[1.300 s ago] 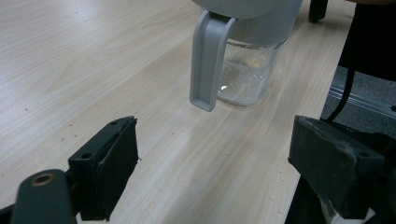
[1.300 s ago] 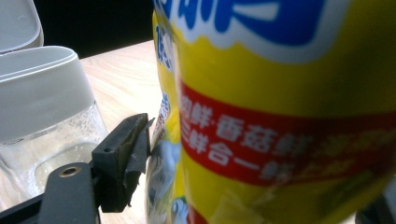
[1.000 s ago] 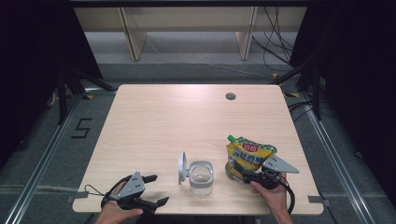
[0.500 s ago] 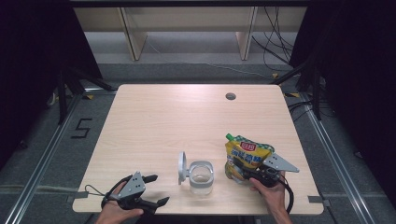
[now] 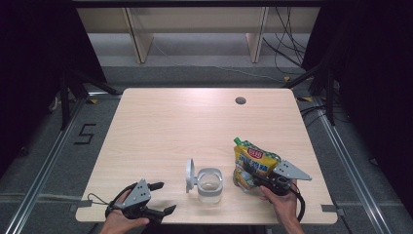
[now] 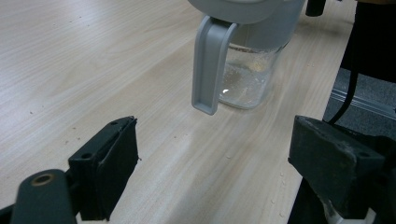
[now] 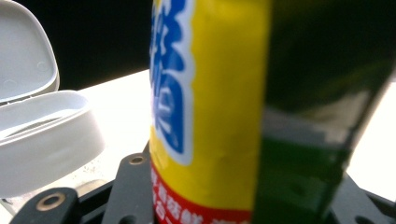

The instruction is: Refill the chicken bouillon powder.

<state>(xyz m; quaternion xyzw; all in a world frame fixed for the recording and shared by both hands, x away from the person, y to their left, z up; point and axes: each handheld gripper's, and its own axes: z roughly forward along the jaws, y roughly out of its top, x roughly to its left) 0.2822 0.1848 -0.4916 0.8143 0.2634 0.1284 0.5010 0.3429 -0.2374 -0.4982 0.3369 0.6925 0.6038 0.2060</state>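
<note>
Grasp step: my right gripper [image 5: 253,171], jaws just closing, clamps the yellow printed refill pouch [image 5: 252,159] standing just right of the clear lidded jar [image 5: 210,184], my left gripper [image 5: 157,197] idle and agape left of it; next, lift and tip jarward.

High view: fixed above the near edge, looking forward and down over the whole pale wooden table [image 5: 195,126].
Left gripper view: low over the tabletop, facing the clear glass jar with grey flip lid [image 6: 247,70] nearby.
Right gripper view: pressed close against the yellow printed pouch [image 7: 210,107].
Shared: jar and pouch.
</note>
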